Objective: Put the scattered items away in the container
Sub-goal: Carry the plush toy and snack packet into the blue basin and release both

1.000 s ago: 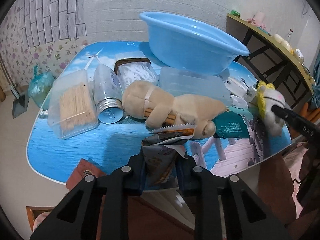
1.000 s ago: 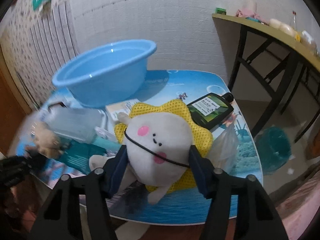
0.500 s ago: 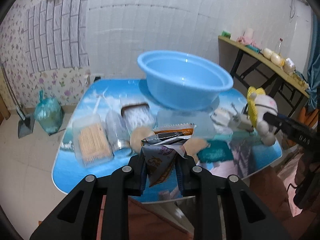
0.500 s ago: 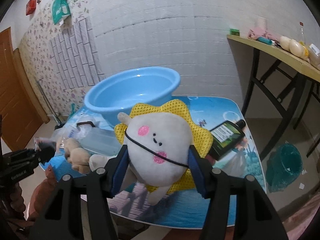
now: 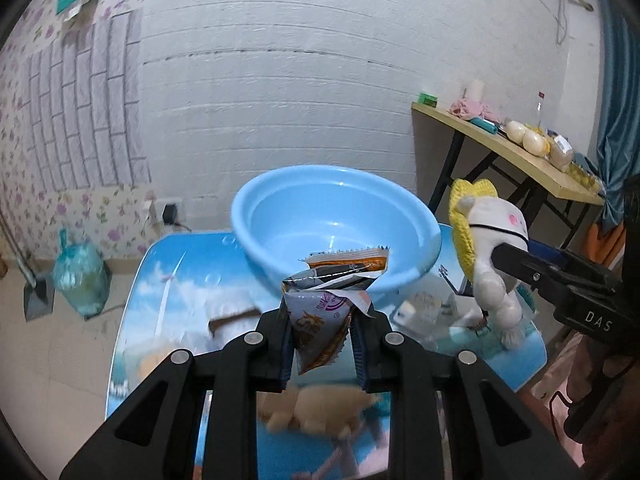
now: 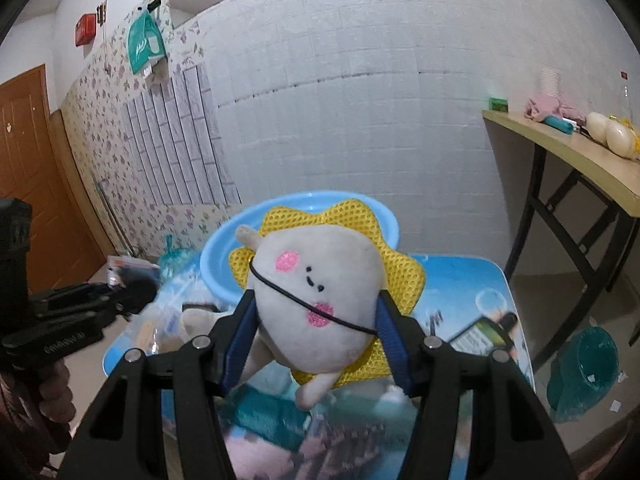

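**Both grippers loaded, held above the table near the basin**

The left gripper has its jaws pressed tight on a crumpled snack packet, whose torn top sticks up above the fingertips. Just past the packet, ahead of the gripper, sits the blue basin, open and tilted slightly toward the camera. Below the fingers, blurred, a tan plush toy lies on the table with the sea-print cover.

The right gripper is clamped on a white plush toy with a yellow mesh frill, its blue pads pressing the toy's sides, face toward the camera and a black cord across it. Behind the toy the basin's rim shows. To the gripper's right, lower down, a dark bottle with a label lies on the table. Far to its left, the other gripper is held by a hand.
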Demonstrator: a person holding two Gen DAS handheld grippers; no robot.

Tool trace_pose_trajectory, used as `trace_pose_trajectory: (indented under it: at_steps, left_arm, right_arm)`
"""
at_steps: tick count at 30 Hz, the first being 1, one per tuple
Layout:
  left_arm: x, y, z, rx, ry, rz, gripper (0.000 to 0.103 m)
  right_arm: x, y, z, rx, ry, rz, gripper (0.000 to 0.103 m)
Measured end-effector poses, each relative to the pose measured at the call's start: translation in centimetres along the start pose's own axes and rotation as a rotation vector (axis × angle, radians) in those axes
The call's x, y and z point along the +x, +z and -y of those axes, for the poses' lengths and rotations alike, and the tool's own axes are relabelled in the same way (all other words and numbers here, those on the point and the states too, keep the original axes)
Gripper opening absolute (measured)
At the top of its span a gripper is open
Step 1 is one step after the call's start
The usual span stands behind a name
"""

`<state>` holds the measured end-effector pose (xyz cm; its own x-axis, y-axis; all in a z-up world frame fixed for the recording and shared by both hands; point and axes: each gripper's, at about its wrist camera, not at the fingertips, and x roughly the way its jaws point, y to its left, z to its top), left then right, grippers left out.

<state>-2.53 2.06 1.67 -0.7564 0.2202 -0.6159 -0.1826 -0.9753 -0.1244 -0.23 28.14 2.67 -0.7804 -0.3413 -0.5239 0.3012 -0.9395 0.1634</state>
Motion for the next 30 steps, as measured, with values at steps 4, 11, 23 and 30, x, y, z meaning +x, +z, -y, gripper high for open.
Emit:
trace_pose_trajectory:
  at_steps: [4,11,23,30]
  left_arm:
    - [1.7,1.1,0.4,0.017,-0.005,-0.016,0.022]
    - [4.9,3.0,0.1,0.037,0.001,-0.041,0.022]
    - [10.1,4.2,0.0,0.054,0.000,-0.115,0.025]
    - [11.4,4.0,-1.1,0.017,-0.012,-0.169,0.031]
  right_arm:
    - [1.6,0.9,0.1,-0.001,0.012,-0.013,0.057]
    - [4.7,2.3,0.6,-0.009,0.029,-0.027,0.057]
    - [9.5,3.2,1.3,-0.010,0.046,-0.069,0.061]
    - [11.2,3.3,1.2,-0.002,0.041,-0.103,0.063]
